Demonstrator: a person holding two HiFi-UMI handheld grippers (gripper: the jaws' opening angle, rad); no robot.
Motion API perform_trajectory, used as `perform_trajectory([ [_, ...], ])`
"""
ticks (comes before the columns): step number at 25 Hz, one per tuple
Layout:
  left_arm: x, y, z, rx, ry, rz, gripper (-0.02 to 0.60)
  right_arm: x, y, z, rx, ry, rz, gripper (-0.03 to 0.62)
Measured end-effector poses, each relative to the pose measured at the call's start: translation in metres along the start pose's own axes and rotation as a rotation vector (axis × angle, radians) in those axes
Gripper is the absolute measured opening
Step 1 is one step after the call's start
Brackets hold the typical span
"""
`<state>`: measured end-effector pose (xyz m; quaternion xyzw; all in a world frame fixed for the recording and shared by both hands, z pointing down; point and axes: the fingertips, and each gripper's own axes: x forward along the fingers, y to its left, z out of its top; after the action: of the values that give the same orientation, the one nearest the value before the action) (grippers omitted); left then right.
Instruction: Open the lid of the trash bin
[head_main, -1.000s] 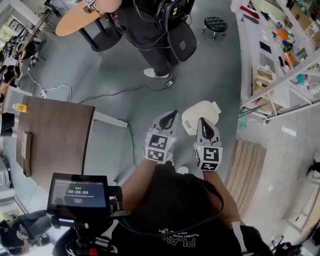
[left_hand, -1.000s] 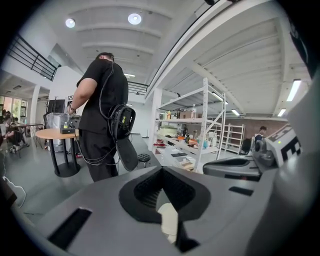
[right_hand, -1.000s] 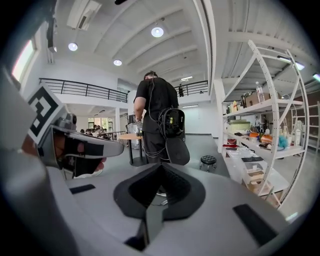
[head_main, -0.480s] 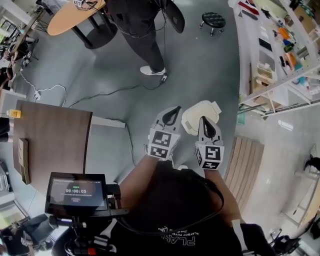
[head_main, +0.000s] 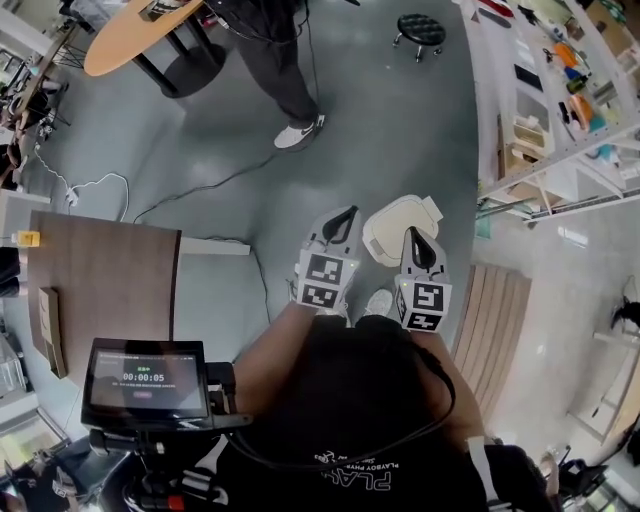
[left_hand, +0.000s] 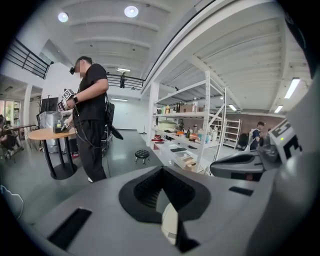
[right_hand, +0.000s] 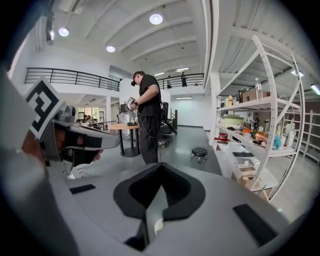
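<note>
The trash bin (head_main: 391, 226) stands on the grey floor, cream-coloured, and its lid with a small tab lies flat and closed. In the head view both grippers hover above it. My left gripper (head_main: 346, 214) points at the bin's left edge, and my right gripper (head_main: 413, 238) hangs over its near right part. The jaws of each are shut with nothing between them. Through the slit under the left jaws shows a sliver of the cream bin (left_hand: 169, 226). My right gripper (right_hand: 159, 166) looks out level across the room.
A brown table (head_main: 100, 290) stands at the left, with a cable (head_main: 200, 185) running over the floor. A wooden slatted panel (head_main: 490, 330) lies at the right below white shelves (head_main: 545, 110). Another person (head_main: 275, 50) stands by a round table (head_main: 130, 35); a stool (head_main: 420, 28) is beyond.
Both grippers stay shut above the bin and have hardly shifted. The other person has drifted toward the top of the head view.
</note>
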<state>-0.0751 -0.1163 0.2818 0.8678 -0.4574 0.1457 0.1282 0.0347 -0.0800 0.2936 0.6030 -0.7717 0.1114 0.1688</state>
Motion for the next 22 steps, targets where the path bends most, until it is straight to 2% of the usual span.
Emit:
perform_trajectory([
  [4, 0.012, -0.007, -0.01, -0.011, 0.02, -0.003, -0.002, 0.012, -0.006, -0.012, 0.002, 0.024, 0.03, -0.002],
  [16, 0.049, -0.02, -0.077, -0.049, 0.153, 0.002, -0.002, 0.04, -0.009, -0.082, 0.02, 0.158, 0.114, -0.002],
  [22, 0.059, -0.027, -0.125, -0.074, 0.227, -0.011, -0.002, 0.045, -0.018, -0.125, 0.055, 0.215, 0.129, -0.002],
])
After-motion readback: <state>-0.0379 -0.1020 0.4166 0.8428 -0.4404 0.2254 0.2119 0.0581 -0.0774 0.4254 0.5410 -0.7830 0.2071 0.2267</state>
